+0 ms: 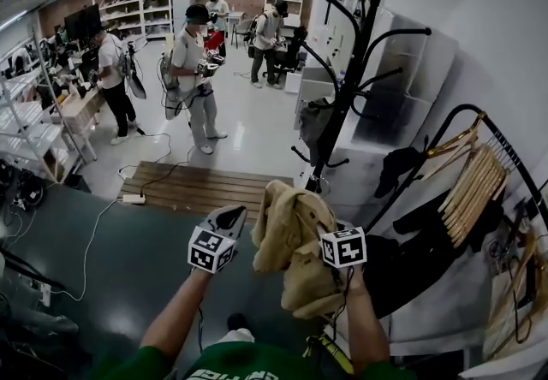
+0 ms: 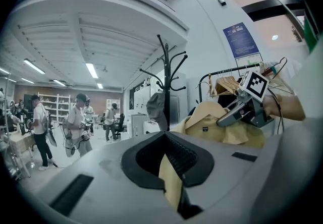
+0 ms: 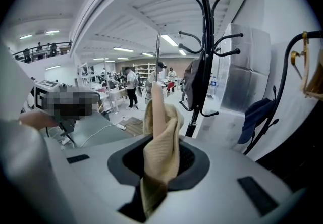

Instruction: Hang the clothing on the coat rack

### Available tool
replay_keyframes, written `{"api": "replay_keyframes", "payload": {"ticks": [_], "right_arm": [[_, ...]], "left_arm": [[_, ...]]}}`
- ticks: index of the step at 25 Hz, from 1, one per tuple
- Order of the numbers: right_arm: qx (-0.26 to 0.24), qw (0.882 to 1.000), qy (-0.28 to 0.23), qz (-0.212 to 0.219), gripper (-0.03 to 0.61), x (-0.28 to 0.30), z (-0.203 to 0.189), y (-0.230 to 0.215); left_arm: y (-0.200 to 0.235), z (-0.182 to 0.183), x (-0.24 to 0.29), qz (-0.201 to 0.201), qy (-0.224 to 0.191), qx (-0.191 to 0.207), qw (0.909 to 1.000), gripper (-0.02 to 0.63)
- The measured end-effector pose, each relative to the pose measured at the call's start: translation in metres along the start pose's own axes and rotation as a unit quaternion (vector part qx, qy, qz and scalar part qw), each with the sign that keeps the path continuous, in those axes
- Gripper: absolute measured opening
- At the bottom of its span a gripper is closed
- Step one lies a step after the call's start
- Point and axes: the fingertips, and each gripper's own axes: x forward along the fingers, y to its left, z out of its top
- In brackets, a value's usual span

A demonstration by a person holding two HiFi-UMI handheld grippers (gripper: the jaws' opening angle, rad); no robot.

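**Grippers, pair: both clamped on one tan garment, coat rack ahead and to the right**

Item 1. Your right gripper: jaws pinched on a thick bunch of the tan garment, which stands up out of the grip in a loose fold.

Item 2. Your left gripper: jaws closed on a thinner edge of the same garment. The cloth runs off to the right, towards your other hand.

Item 3. Garment, location: held in the air between the two grippers, bunched and drooping under the right one. It is on no hook yet.

Item 4. Coat rack: black, upright, long axis vertical. It stands just beyond the garment and slightly to its right, with curved hooks at several heights. Your right gripper is the nearer one, so by my reading the lift towards a free hook goes forward, up and right.

Item 5. Holders and contents:
- A grey garment already hangs from a lower hook of the rack; the upper hooks look bare.
- A clothes rail at the far right carries a row of wooden hangers and a dark cloth.
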Motion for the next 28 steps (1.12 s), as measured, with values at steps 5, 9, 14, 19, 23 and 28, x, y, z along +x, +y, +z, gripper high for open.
{"api": "replay_keyframes", "payload": {"ticks": [5,9,14,19,23,28], "right_arm": [[0.003,1.000,-0.006,-0.020,0.067,0.023,0.037,-0.012],[0.009,0.999,-0.013,-0.037,0.067,0.033,0.065,-0.019],[0.013,0.998,-0.022,-0.051,0.067,0.042,0.100,-0.032],[0.025,0.997,-0.024,-0.062,0.067,0.048,0.129,-0.044],[0.027,0.997,-0.024,-0.069,0.067,0.053,0.151,-0.052],[0.029,0.997,-0.020,-0.073,0.067,0.070,0.174,-0.069]], "left_arm": [[0.026,0.008,0.021,-0.016,-0.006,0.009,0.9998,0.003],[0.044,0.012,0.029,-0.027,-0.007,0.016,0.9995,0.003],[0.057,0.013,0.042,-0.039,-0.007,0.018,0.9991,0.003],[0.064,0.014,0.050,-0.048,-0.007,0.013,0.9987,0.003],[0.066,0.014,0.058,-0.055,-0.007,0.011,0.9984,0.003],[0.071,0.013,0.066,-0.058,-0.010,0.008,0.9983,0.003]]}}
